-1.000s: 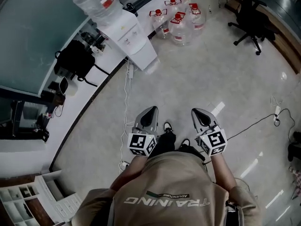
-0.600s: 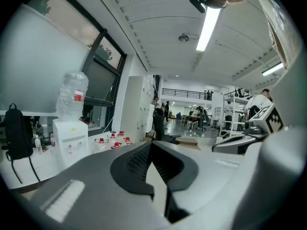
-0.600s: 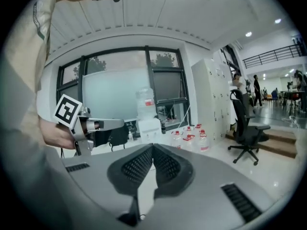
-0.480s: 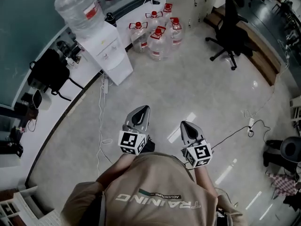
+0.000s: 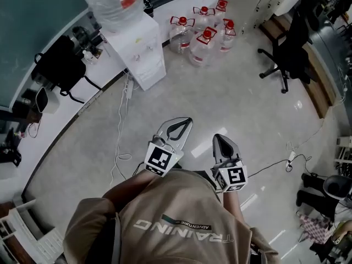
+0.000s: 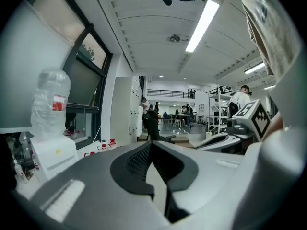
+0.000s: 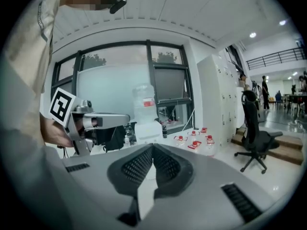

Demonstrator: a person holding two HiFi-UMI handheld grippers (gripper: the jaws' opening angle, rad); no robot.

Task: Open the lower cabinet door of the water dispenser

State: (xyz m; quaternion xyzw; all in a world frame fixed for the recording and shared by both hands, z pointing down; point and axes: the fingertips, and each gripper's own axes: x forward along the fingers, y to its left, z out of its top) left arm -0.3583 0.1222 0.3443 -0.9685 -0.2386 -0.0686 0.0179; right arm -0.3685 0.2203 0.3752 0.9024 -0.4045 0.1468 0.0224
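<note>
Dispenser (image 5: 144, 54): white boxy cabinet at 11 o'clock, clear bottle (image 5: 110, 1) on top.
Left gripper (image 5: 186, 122): grey shell, textured black jaws together, empty.
Right gripper (image 5: 218, 138): likewise closed, empty.
Strip light (image 6: 201, 25): left gripper view only.

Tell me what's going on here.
A person stands on the open floor with a gripper in each hand, both held out in front. The left gripper and right gripper have their jaws shut on nothing. The water dispenser stands against the wall ahead, beside a cluster of water jugs. Neither gripper is near it, and its lower cabinet door has not been touched.
</note>
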